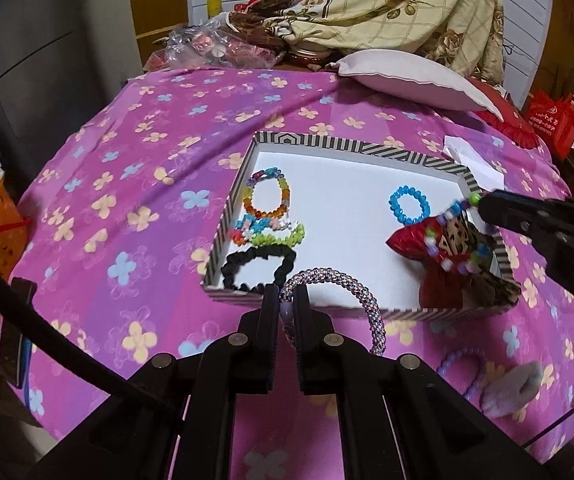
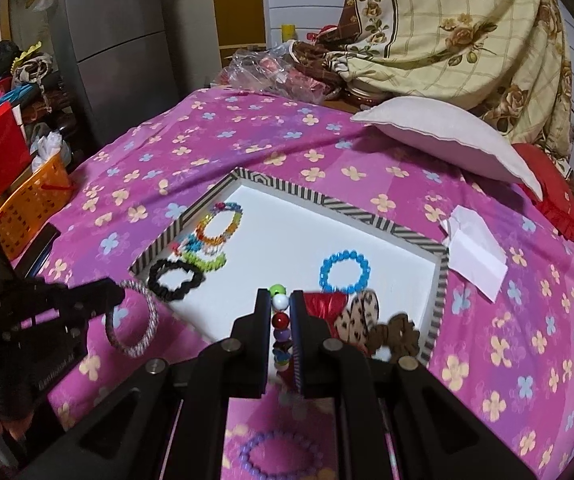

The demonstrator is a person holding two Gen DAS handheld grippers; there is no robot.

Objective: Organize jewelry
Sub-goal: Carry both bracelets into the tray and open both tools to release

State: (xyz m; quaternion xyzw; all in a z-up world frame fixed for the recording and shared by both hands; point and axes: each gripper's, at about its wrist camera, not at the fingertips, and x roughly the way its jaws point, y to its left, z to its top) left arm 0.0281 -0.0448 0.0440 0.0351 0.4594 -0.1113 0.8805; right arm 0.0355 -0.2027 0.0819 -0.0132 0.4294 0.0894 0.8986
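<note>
A striped-rim box (image 1: 361,147) (image 2: 343,205) with a white floor lies on the pink flowered bedspread. Inside it are a rainbow bead bracelet (image 1: 265,199) (image 2: 219,226), a green one (image 1: 279,237), a black scrunchie (image 1: 261,266) (image 2: 175,279), a blue bead bracelet (image 1: 408,205) (image 2: 344,267), and red (image 1: 415,240) and leopard (image 2: 357,318) scrunchies. My left gripper (image 1: 285,300) (image 2: 117,294) is shut on a lilac woven bangle (image 1: 347,286) (image 2: 137,320), held above the box's near edge. My right gripper (image 2: 279,304) (image 1: 481,202) is shut on a multicoloured bead bracelet (image 2: 280,322) (image 1: 453,236) over the box's right side.
A purple bead bracelet (image 2: 279,458) (image 1: 461,368) lies on the bedspread in front of the box, beside a grey fluffy item (image 1: 515,390). White folded paper (image 2: 475,250) sits right of the box. A pillow (image 2: 447,140), a bundled quilt (image 2: 447,32) and an orange basket (image 2: 27,208) ring the bed.
</note>
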